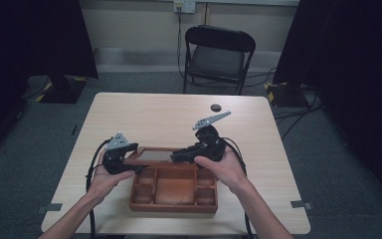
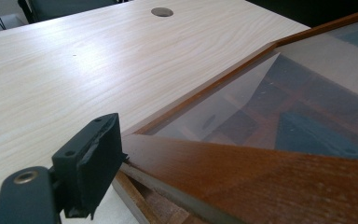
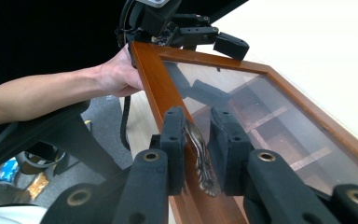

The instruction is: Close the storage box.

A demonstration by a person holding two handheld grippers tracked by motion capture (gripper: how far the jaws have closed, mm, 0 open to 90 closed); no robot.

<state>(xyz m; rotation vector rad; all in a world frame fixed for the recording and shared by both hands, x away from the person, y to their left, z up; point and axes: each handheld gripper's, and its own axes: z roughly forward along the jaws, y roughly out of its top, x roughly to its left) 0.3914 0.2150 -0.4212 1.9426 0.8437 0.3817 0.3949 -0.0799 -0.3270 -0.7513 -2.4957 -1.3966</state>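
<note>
From above, a wooden compartment box (image 1: pixel 173 205) is seen near the table's (image 1: pixel 154 114) front edge, its glazed lid (image 1: pixel 149 156) raised partway at the back and flanked by the left gripper (image 1: pixel 128 160) and the right gripper (image 1: pixel 177 155). If either hold is lost, the lid is likely to drop and its pane could be cracked; the light box could also be dragged or tipped by an uneven lift. A pale wood-grain top is shown, bare but for a dark round cap (image 1: pixel 215 107), with a folding chair (image 1: pixel 218 55), black curtains and grey carpet beyond. Along the left gripper view, one jaw is laid against the corner of the lid's frame (image 2: pixel 261 177) while the other is hidden, so a real clamp cannot be told; a slip is judged most probable at this corner. Along the right gripper view, the jaws are closed on a small ornate metal clasp (image 3: pixel 199 158) at the frame's rim. So thin and smooth a piece could be twisted out of the pads. The person's left hand (image 3: pixel 116 74) is seen past the lid.
</note>
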